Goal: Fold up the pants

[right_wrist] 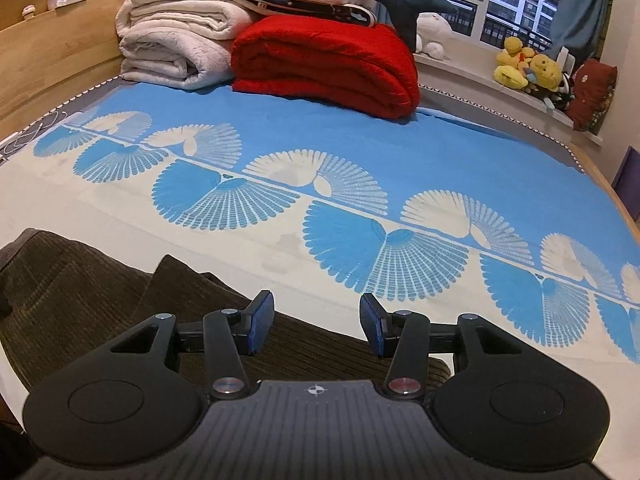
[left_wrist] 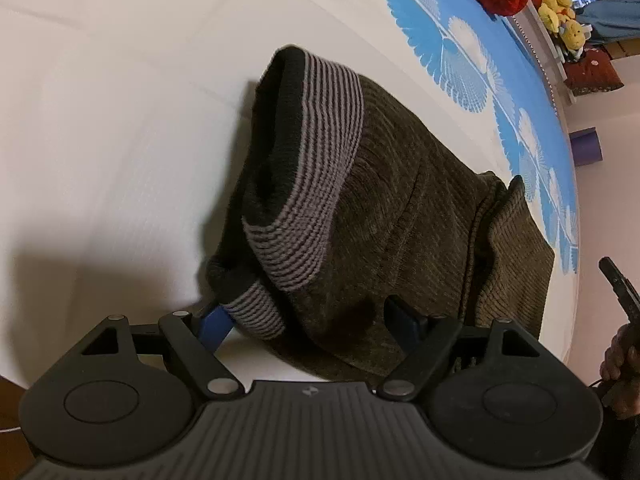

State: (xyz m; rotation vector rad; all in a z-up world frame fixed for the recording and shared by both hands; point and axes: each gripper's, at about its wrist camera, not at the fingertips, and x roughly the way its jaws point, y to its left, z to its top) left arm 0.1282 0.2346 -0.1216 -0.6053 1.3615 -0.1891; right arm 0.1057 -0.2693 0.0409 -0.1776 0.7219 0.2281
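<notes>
**Brown ribbed pants lie folded on a fan-printed bedspread**

On the pale half of the bedspread (left_wrist: 100,120), the pants (left_wrist: 400,216) lie as a thick folded bundle of brown, corduroy-like ribbed cloth. At the bundle's left end sits the waistband (left_wrist: 316,168), a knit band of fine grey and black stripes with a dark, fuzzy lining showing inside its opening. A second striped fold of that band droops toward the left gripper (left_wrist: 312,320).

That gripper's jaws stand wide apart, straddling the near edge of the pants; its blue-padded left finger (left_wrist: 216,326) sits just beside the striped band, the right one rests against brown cloth, and nothing is pinched between them.

From the right wrist view, the pants (right_wrist: 80,292) fill the lower left, their ribs running in even ridges. The right gripper (right_wrist: 316,328) hangs above their near edge, its jaws well apart and holding nothing, blue pads facing each other.

Beyond, the bedspread (right_wrist: 360,152) turns bright blue, crossed by a row of fan-shaped motifs. At the far end a cream quilt (right_wrist: 172,48) lies folded beside a plush red blanket (right_wrist: 328,68), against a wooden headboard (right_wrist: 52,48). Yellow plush toys (right_wrist: 528,68) sit on the window ledge at the right.
</notes>
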